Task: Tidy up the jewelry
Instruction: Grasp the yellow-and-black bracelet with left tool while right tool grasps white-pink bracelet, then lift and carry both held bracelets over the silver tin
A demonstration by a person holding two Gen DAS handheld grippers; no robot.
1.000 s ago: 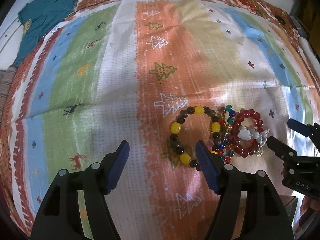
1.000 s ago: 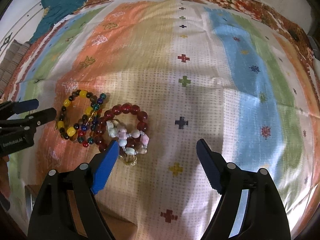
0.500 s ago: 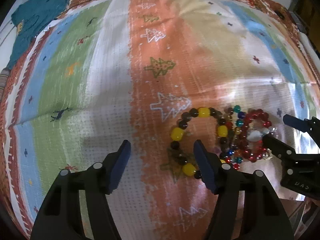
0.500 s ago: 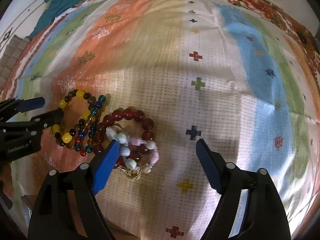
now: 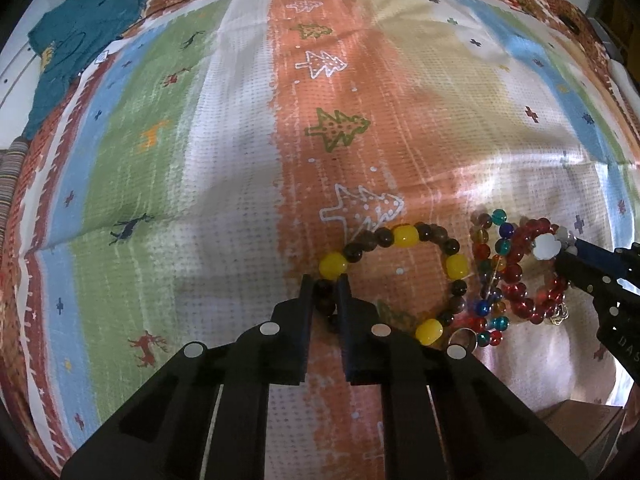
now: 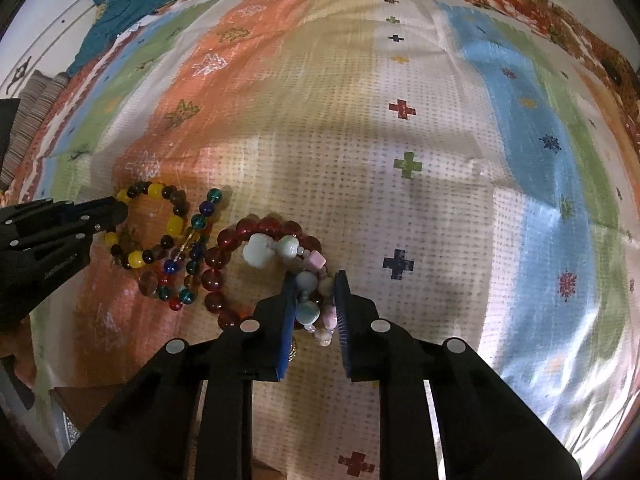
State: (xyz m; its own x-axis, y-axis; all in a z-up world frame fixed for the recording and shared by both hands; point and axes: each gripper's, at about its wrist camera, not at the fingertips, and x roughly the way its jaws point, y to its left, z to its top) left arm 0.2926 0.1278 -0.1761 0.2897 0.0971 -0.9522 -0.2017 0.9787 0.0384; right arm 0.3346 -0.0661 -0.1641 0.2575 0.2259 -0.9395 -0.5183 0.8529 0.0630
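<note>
Striped woven cloth (image 5: pixel 240 208), printed with trees and crosses, spreads wide and bare beyond the jewelry clustered at its near edge. Brown-and-yellow bead bracelet (image 5: pixel 400 276) lies flat as a ring; the left gripper (image 5: pixel 325 292) is pinched onto its dark beads. Just beside it, touching, lie a multicoloured strand (image 6: pixel 192 248) and a red bead bracelet (image 6: pixel 224 268). The right gripper (image 6: pixel 316 296) is clamped narrowly on the pastel bead bracelet (image 6: pixel 280 250) atop the red one.

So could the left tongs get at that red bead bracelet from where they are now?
Probably not right away. The left tongs are shut on the brown and yellow bracelet, and the multicolored bracelet lies between them and the red bracelet. The right tongs are already over that pile.
</note>
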